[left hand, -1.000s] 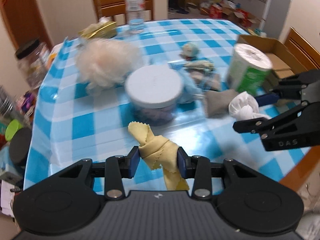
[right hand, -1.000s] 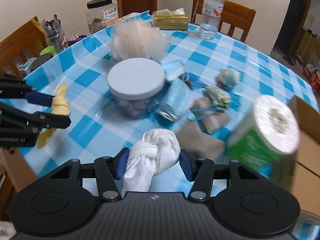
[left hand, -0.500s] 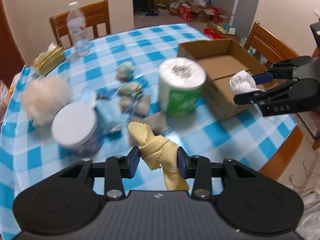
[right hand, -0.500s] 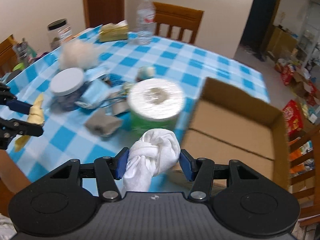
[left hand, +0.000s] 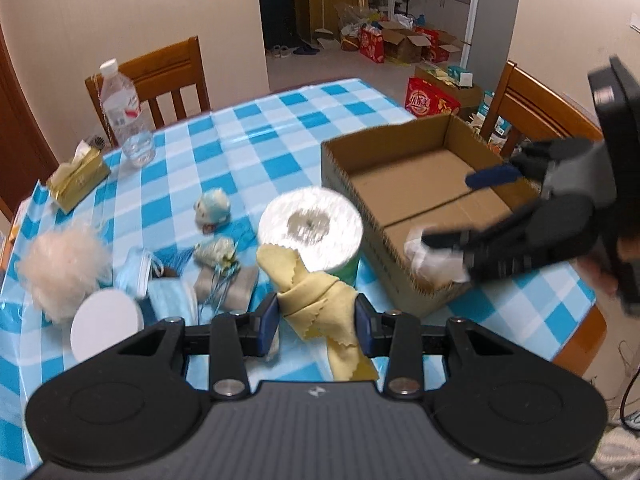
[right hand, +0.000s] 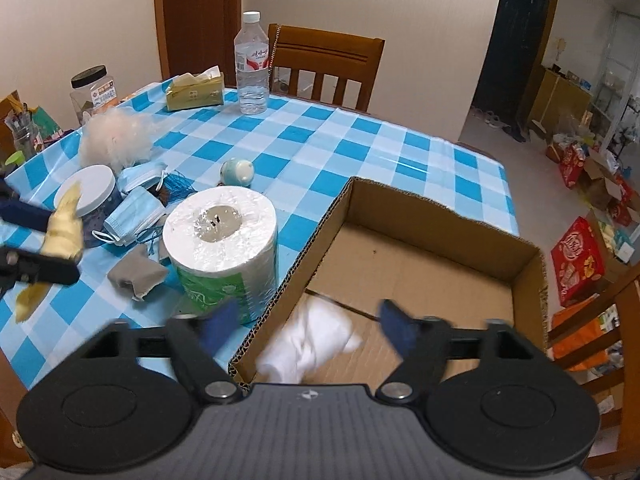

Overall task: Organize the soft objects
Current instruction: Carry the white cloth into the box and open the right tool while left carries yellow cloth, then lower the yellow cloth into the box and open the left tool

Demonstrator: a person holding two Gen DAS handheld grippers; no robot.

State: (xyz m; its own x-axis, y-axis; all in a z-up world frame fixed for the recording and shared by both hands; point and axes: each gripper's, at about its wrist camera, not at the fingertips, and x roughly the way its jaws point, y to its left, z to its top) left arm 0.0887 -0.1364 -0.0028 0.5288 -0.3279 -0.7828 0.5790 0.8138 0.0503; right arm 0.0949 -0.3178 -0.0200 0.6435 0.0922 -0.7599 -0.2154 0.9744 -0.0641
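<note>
While right tongs (right hand: 308,320) opening over white cloth (right hand: 308,340), left tongs (left hand: 316,322) clamped on yellow cloth (left hand: 316,304).

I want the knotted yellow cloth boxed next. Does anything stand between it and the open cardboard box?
Partly: the wrapped white paper roll stands just beyond the knotted yellow cloth, against the open cardboard box's near-left wall. To its right, nothing visible blocks.

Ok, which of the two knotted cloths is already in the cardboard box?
The white knotted cloth: it lies in the cardboard box under the opening right gripper. The yellow knotted cloth is clamped in the left gripper above the table.
</note>
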